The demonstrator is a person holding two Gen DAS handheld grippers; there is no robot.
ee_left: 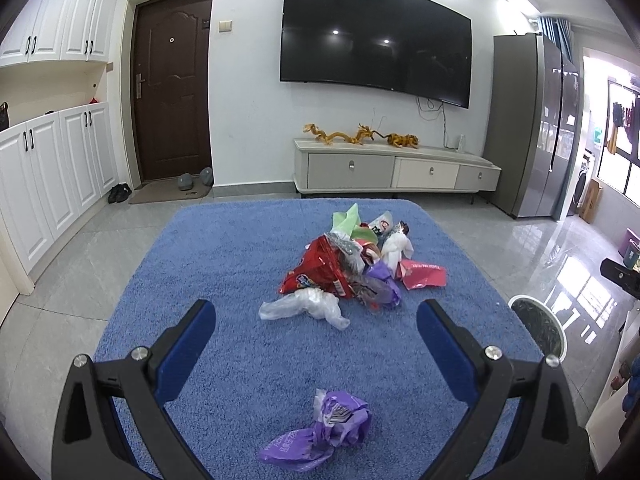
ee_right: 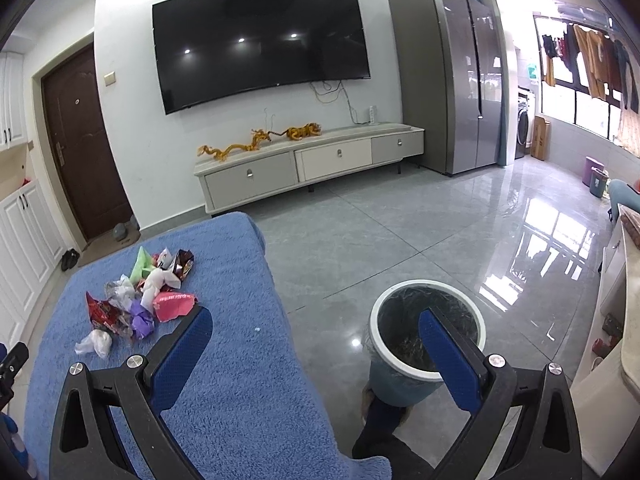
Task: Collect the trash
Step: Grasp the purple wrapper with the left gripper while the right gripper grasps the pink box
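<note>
A pile of trash [ee_left: 352, 264] lies on the blue-covered table [ee_left: 224, 264]: a red snack bag [ee_left: 316, 268], a pink wrapper [ee_left: 424, 276], a clear plastic bag [ee_left: 304, 308], green and white pieces. A crumpled purple wrapper [ee_left: 320, 432] lies apart, near and between the fingers of my open, empty left gripper [ee_left: 316, 316]. My right gripper [ee_right: 316, 324] is open and empty, over the table's right edge. The pile shows at its left in the right wrist view [ee_right: 136, 300]. A round bin [ee_right: 424, 336] with a white rim and dark liner stands on the floor right of the table, and shows in the left wrist view [ee_left: 538, 328].
A low TV cabinet [ee_left: 392, 168] with yellow dragon figures stands against the far wall under a large TV [ee_left: 376, 36]. A grey fridge [ee_left: 532, 124] stands at the right. White cupboards [ee_left: 52, 168] and a brown door [ee_left: 172, 92] are at the left. Shiny tiled floor [ee_right: 440, 240] surrounds the table.
</note>
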